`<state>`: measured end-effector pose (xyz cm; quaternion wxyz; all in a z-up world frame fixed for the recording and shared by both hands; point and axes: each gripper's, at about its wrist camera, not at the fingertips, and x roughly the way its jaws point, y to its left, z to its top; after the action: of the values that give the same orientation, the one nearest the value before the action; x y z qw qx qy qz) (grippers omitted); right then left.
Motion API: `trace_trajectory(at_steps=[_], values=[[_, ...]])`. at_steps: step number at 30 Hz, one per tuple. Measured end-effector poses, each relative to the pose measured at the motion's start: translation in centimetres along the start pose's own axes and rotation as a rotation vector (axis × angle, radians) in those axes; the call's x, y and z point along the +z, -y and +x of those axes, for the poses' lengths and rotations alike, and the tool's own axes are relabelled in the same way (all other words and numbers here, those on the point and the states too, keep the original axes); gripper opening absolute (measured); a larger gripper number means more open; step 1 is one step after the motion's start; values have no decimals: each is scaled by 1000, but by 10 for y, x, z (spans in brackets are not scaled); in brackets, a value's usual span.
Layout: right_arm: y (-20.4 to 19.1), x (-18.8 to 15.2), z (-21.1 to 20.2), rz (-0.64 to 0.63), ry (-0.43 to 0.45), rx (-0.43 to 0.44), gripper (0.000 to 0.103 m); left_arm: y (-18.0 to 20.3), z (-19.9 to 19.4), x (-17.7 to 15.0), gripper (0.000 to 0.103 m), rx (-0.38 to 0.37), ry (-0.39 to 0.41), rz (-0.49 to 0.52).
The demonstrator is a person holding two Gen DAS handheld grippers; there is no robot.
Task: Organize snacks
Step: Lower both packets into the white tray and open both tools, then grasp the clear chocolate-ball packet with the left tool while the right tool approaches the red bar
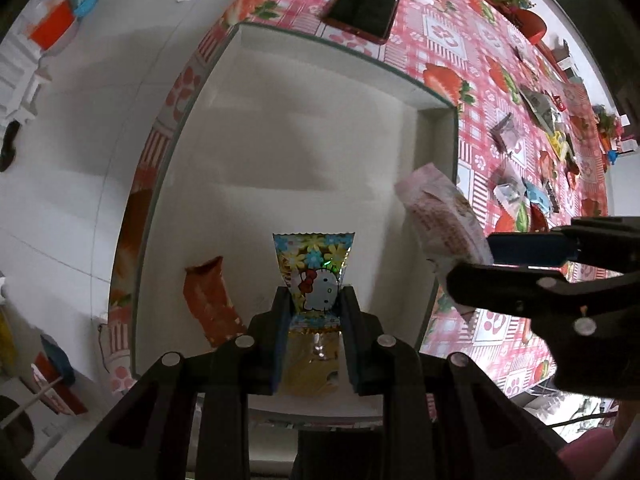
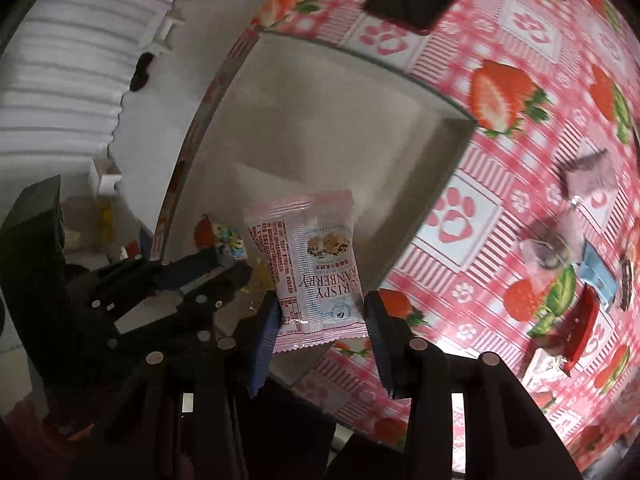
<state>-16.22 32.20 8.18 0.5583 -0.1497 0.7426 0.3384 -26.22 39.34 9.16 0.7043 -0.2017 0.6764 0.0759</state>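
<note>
My left gripper is shut on a shiny Hello Kitty snack packet and holds it over the white box near its front wall. An orange snack packet lies on the box floor just left of it. My right gripper is shut on a pink cranberry crisp packet, held above the box's front right part. In the left wrist view the right gripper and its pink packet hang over the box's right wall. The left gripper shows at the left of the right wrist view.
The box sits on a pink strawberry tablecloth at the table's left edge. A black phone lies behind the box. Several loose snack packets lie to the right; a red one is nearest. White floor lies left.
</note>
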Motion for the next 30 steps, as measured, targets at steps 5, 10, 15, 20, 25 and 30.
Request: trace_trajectory(at_steps=[5,10,15,20,25,30], values=[[-12,9,17,-17,-31,-5,45,-5,2,-5,27,5,-9,-5],[-18,13,33,-25,-62,-6,45,-9,2,-8,28,31,-20,-7],[-22,11,38,-19,-65,7,46,-11,0,-9,57,55,-19,-15],[-9,6,29,17,-43,10,79,-7,1,-8,64,72,-27,-6],[14,0,28,95,-41,15,79,2,0,-7,72,86,-26,14],[49,-15,24,214,-23,32,103,16,-1,-5,74,107,-33,47]])
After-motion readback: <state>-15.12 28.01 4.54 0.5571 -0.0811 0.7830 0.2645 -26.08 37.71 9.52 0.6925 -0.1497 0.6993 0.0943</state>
